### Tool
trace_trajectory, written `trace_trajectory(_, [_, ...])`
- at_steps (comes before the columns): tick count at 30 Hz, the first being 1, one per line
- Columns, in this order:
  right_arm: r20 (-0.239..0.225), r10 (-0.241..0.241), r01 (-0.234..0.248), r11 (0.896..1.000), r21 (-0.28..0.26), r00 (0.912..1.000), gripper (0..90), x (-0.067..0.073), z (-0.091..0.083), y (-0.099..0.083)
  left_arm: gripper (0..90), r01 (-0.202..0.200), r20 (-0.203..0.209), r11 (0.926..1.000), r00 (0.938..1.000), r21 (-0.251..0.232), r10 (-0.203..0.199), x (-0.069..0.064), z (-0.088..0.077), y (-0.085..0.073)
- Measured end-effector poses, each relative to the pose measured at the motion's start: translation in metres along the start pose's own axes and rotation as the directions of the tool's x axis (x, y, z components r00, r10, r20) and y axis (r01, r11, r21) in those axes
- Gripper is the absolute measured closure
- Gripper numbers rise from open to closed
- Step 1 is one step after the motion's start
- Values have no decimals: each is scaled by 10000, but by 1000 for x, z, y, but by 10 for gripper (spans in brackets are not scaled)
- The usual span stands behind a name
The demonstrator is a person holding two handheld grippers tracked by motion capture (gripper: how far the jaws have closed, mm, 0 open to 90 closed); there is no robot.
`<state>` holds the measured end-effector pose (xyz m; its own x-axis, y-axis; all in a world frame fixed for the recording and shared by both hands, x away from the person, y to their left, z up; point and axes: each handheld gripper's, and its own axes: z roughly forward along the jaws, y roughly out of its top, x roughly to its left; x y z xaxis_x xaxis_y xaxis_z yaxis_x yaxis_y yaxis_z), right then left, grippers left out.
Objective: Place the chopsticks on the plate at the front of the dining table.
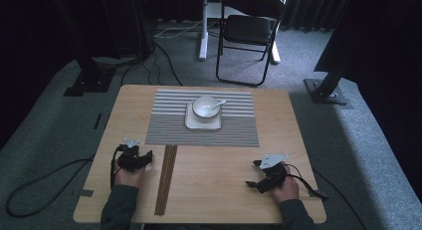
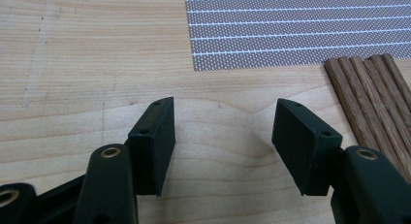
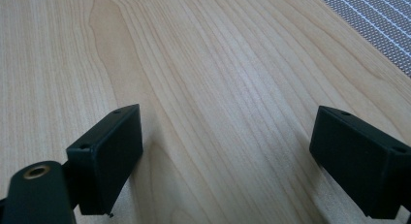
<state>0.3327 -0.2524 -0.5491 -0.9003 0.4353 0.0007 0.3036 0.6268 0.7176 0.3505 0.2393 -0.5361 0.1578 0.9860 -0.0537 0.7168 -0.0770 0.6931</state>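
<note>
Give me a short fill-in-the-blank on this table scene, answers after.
1. The spoon rests in the ____, which sits on a square plate.
2. The plate stands on the striped ____.
3. The chopsticks lie nearest the ____ gripper.
4. Both the left gripper and right gripper have their fingers ____.

Answers: bowl; mat; left; open

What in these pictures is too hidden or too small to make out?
- Bowl contents: high view, too small and distant.
- Spoon bowl end: hidden inside the bowl.
- Wooden sticks: left gripper view, cut off by the right edge and a finger.
- Placemat: right gripper view, cut off at the corner.
</note>
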Motion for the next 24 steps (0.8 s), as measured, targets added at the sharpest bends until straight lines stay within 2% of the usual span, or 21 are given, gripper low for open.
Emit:
trace_trajectory(13, [-1,11,-11,10000,-3,10000,111,0,0,0,433,143,139,9999,9998,85,-144,-2,-4,1])
trace_trajectory(24, [-1,3,-3,10000,0,10000,111,0,0,0,433,38,133,9999,9999,106,-39,-8,-5,0])
